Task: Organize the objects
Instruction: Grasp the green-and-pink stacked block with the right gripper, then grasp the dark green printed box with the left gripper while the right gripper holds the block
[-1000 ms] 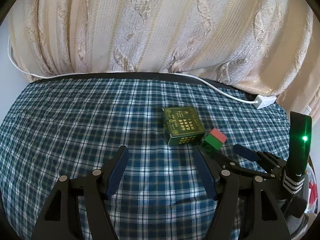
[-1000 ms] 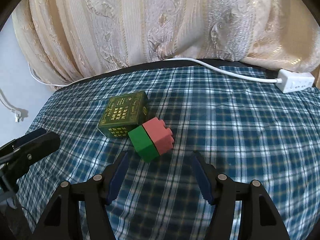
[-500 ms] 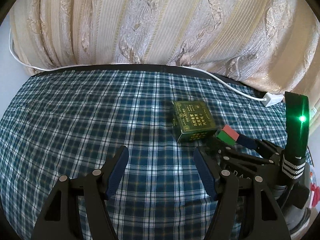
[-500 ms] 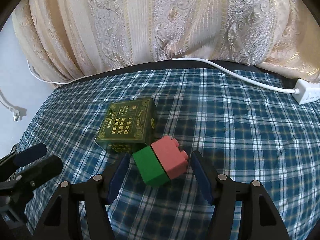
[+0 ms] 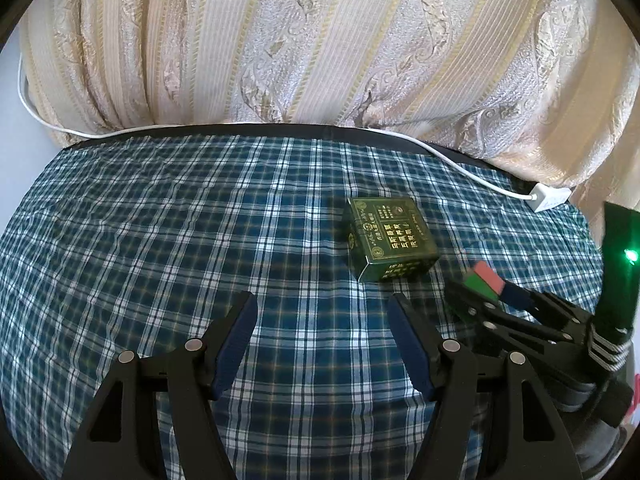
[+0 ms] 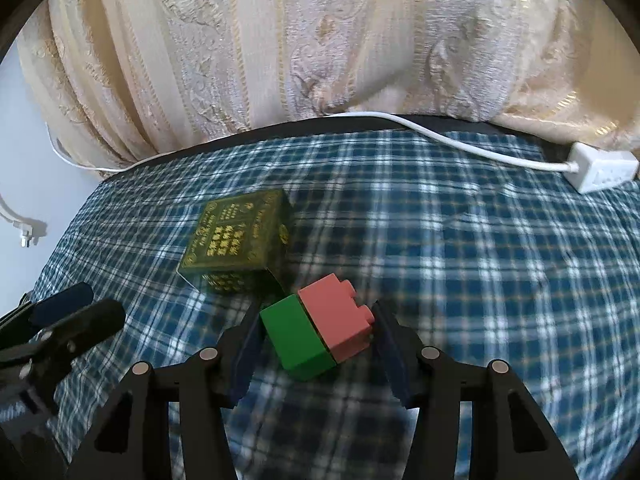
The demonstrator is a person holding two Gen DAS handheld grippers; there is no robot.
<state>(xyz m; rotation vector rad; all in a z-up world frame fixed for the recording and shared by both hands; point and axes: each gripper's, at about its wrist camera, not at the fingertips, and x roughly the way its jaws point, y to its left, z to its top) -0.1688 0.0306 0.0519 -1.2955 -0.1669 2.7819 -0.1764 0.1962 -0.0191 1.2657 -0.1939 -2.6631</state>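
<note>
A block made of a green half and a pink studded half (image 6: 316,328) sits between the pads of my right gripper (image 6: 316,316), whose jaws are closing; both pads touch its sides. In the left wrist view the same block (image 5: 482,278) shows at the right gripper's tips (image 5: 480,296). A dark green box with gold print (image 6: 236,240) lies just behind and left of the block on the blue plaid cloth (image 6: 440,260). My left gripper (image 5: 320,304) stands open over bare cloth, with the green box (image 5: 388,236) ahead to its right.
A white power strip (image 6: 600,166) with its cable (image 6: 440,136) lies at the cloth's far right edge. A cream patterned curtain (image 5: 320,40) hangs close behind the surface. A white plug (image 6: 26,236) hangs at the wall on the left.
My right gripper has moved forward around the green and pink block and its jaws have narrowed onto it. The left gripper has kept its opening and hardly moved.
</note>
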